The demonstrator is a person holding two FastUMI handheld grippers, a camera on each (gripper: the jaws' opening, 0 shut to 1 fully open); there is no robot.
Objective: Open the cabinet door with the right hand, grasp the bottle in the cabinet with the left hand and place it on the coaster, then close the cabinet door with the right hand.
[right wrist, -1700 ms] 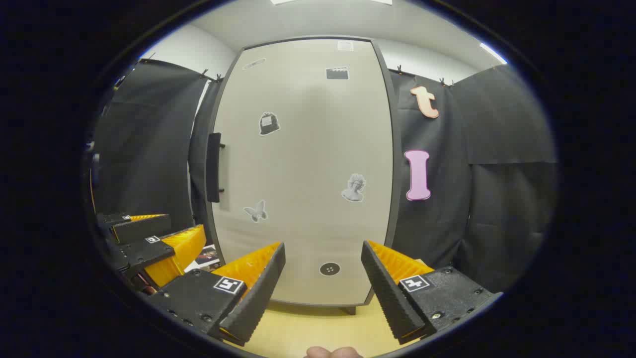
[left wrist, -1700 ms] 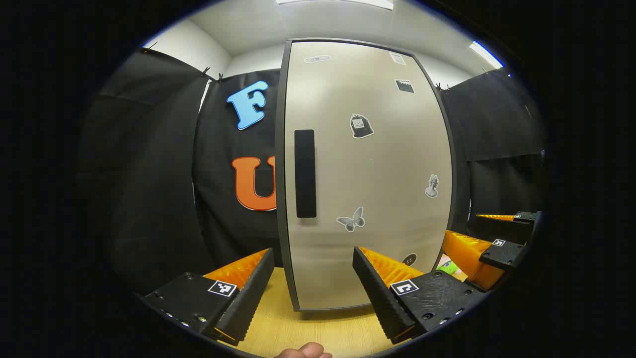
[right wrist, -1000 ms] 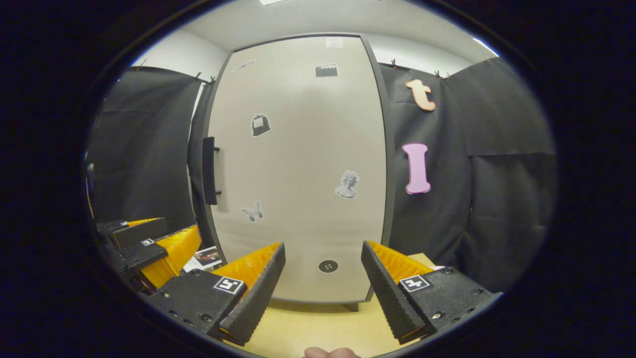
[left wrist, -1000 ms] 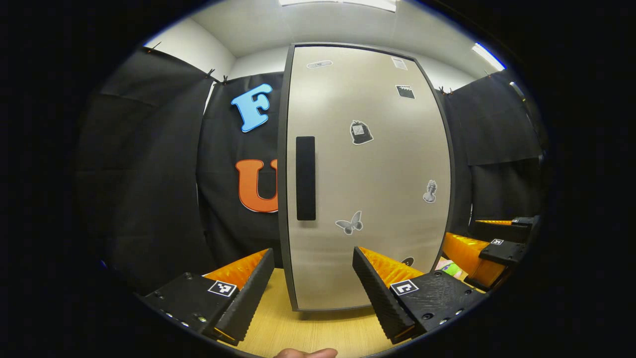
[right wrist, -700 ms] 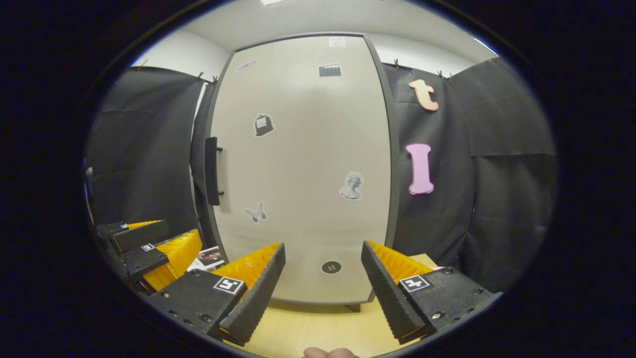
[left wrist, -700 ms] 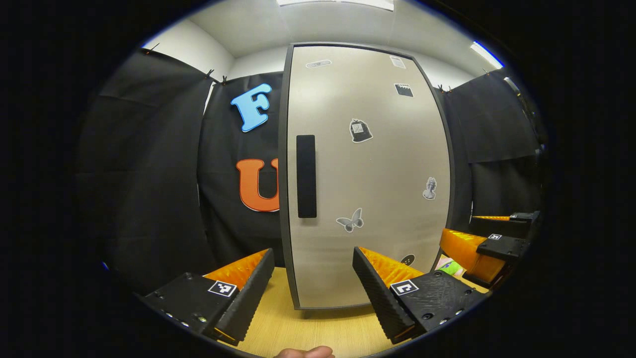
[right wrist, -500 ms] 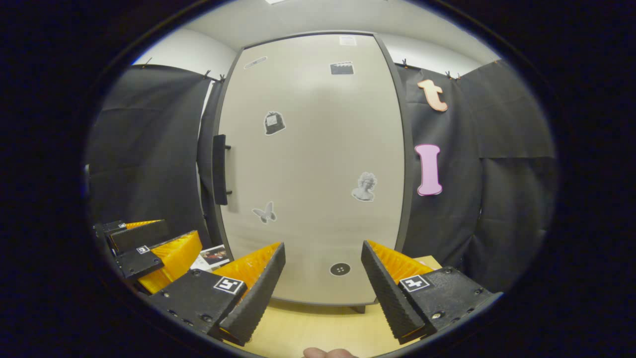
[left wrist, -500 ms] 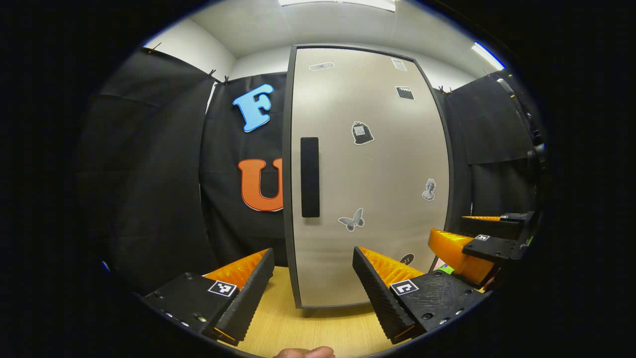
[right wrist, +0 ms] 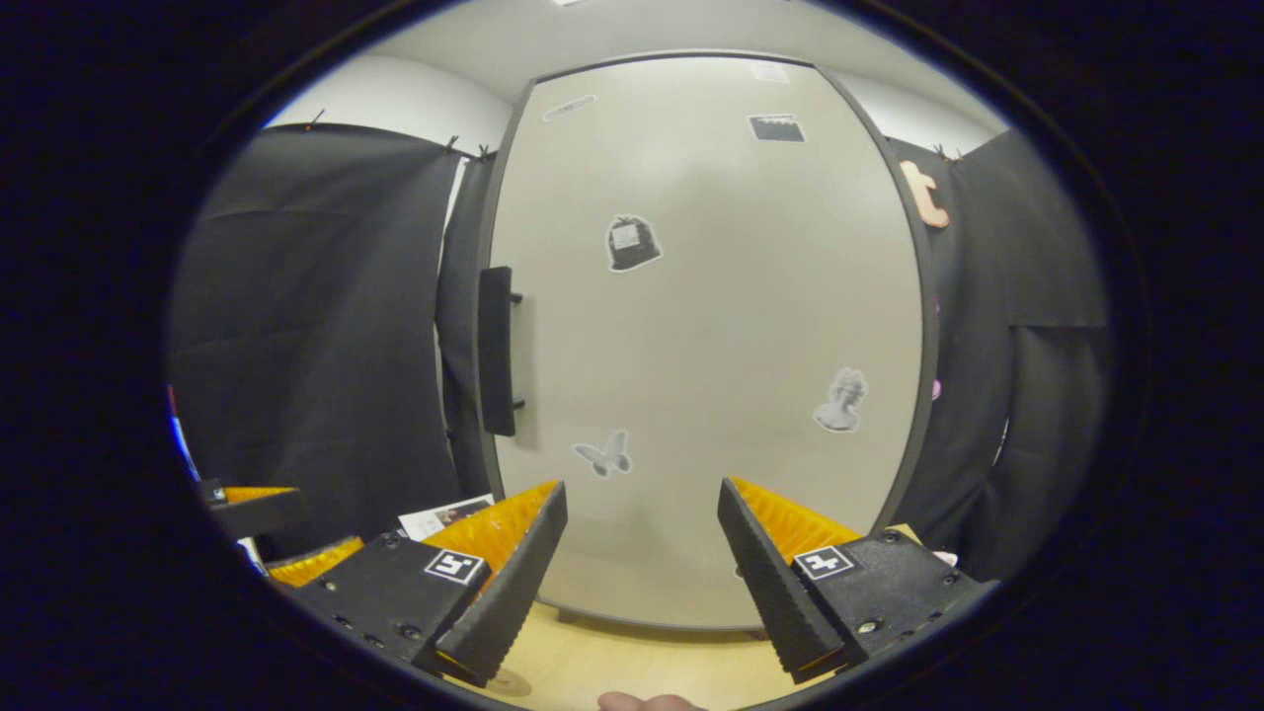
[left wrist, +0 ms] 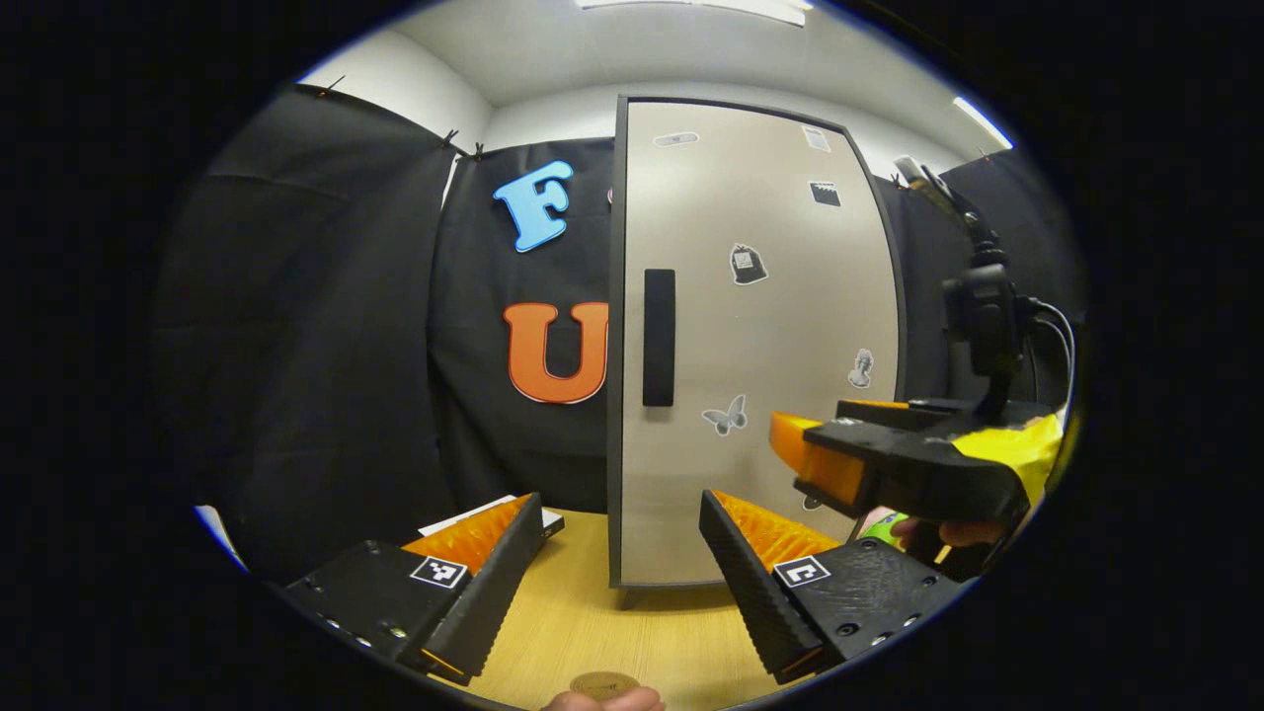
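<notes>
So we're looking at the cabinet door [left wrist: 755, 346], which sits shut, filling the middle of both views, with its dark handle [left wrist: 659, 337] along its left edge. The bottle is presumably behind that door, so we can't tell where it stands.

In the left gripper view our left tongs [left wrist: 620, 568] sit at the bottom of the frame, released, nothing between the fingers, hovering over the wooden bench [left wrist: 612, 632]. At the very bottom edge there's a small round brownish disc [left wrist: 603, 682], maybe the coaster, hard to say.

The right tongs [left wrist: 790, 444] poke in from the right of that frame, with a hand [left wrist: 963, 533] under them. In the right gripper view the right tongs [right wrist: 642, 563] are spread wide and empty, well short of the handle [right wrist: 496, 351], which sits left of centre.
</notes>
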